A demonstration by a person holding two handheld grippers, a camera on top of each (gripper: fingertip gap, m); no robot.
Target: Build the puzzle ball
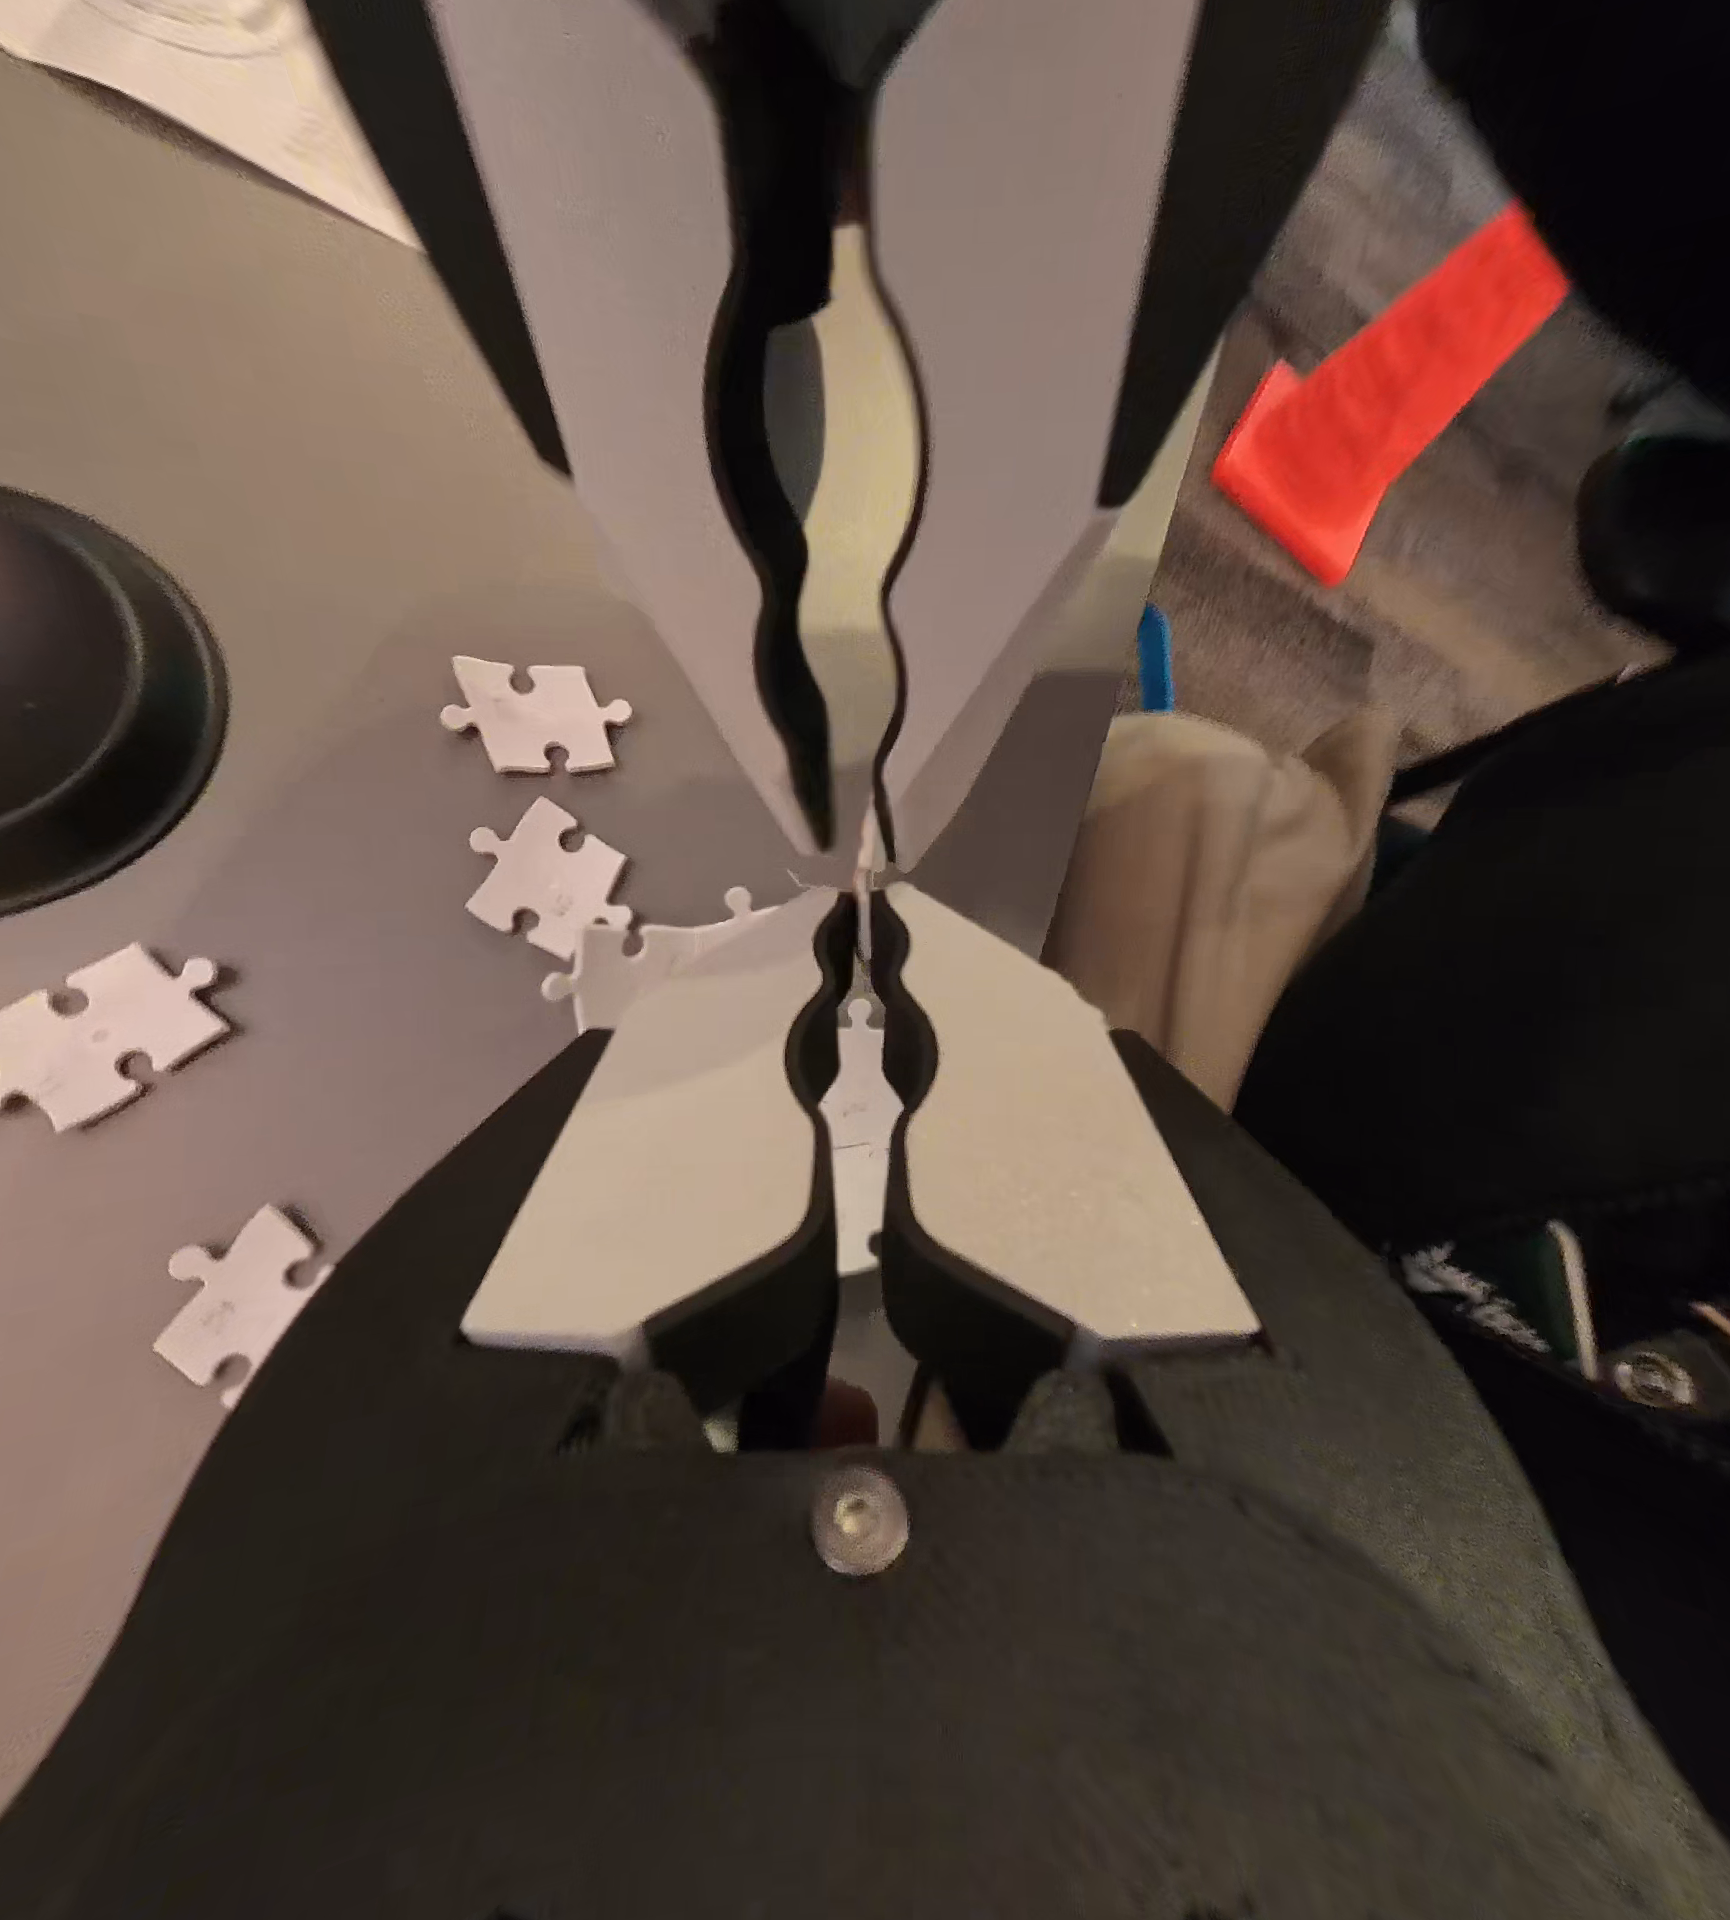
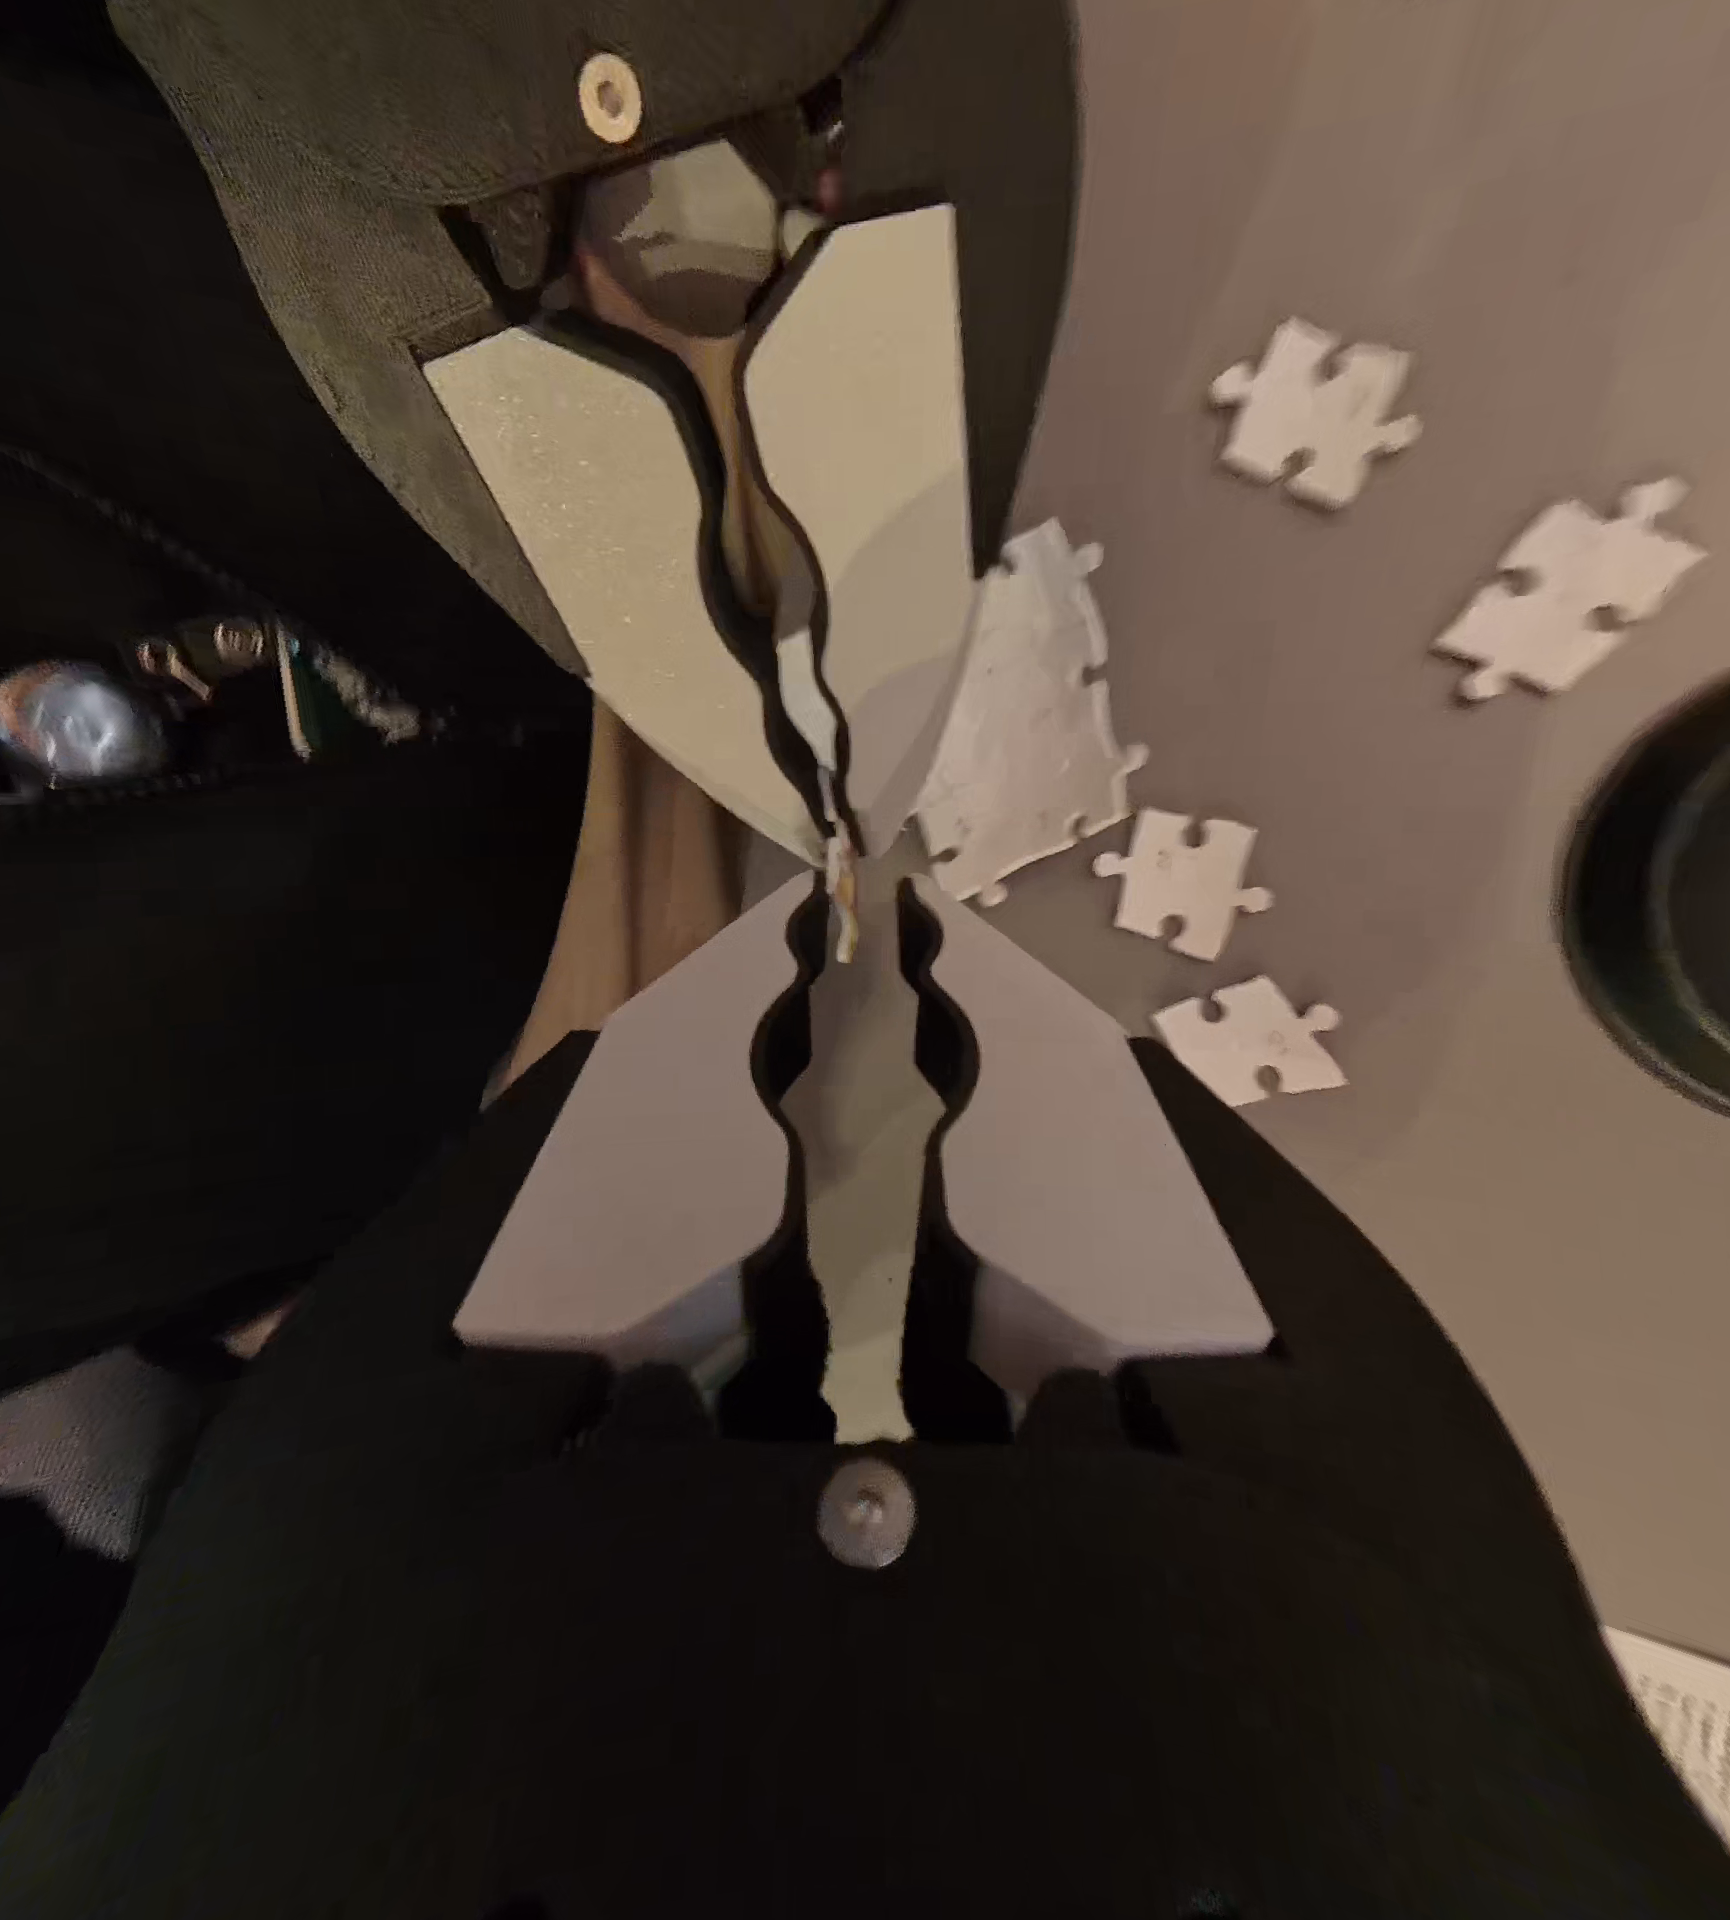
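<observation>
My left gripper [image 1: 859, 902] is shut on a curved section of joined white puzzle pieces [image 1: 679, 956], held above the grey table [image 1: 217, 364]. In the right wrist view this section [image 2: 1032, 717] fans out to the right of the left gripper [image 2: 838, 821]. My right gripper [image 2: 863, 896] meets it tip to tip, shut on a thin puzzle piece [image 2: 846, 914] seen edge-on. In the left wrist view the right gripper [image 1: 866, 847] comes in from the top. Several loose white pieces lie on the table, such as one [image 1: 534, 717] and another [image 2: 1188, 883].
A black round base [image 1: 30, 696] sits on the table left of the loose pieces; it also shows in the right wrist view [image 2: 1723, 883]. A printed paper sheet [image 2: 1713, 1745] lies at the table edge. A person's dark clothing [image 1: 1567, 987] and a red object [image 1: 1391, 384] lie beyond the table edge. The grippers are tip to tip, or close to it.
</observation>
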